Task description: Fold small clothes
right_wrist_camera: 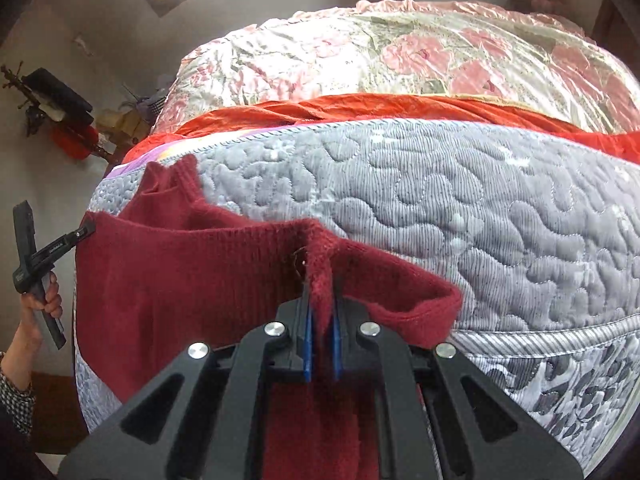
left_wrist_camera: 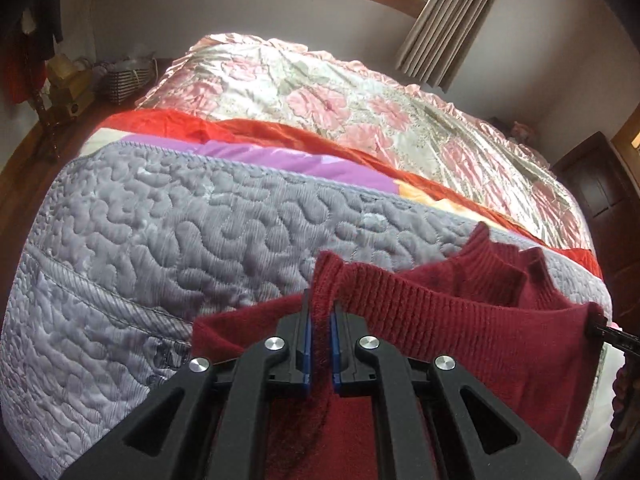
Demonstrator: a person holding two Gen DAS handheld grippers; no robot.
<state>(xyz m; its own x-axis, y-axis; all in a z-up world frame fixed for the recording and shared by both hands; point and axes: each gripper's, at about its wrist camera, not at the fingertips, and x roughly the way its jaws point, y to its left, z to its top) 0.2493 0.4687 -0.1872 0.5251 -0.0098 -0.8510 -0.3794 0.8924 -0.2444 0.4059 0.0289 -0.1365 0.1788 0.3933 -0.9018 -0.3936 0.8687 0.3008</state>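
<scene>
Dark red knit sweater [left_wrist_camera: 460,320] stretched above the grey quilted bedspread [left_wrist_camera: 160,240], left gripper [left_wrist_camera: 321,320] clamped on one ribbed edge, right gripper [right_wrist_camera: 320,308] pinching the other, floral quilt [right_wrist_camera: 400,52] beyond

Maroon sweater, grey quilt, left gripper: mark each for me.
maroon sweater [right_wrist_camera: 180,272], right wrist view, on its knit body.
grey quilt [left_wrist_camera: 160,220], left wrist view, on its stitched top.
left gripper [left_wrist_camera: 321,344], left wrist view, between its fingertips.
</scene>
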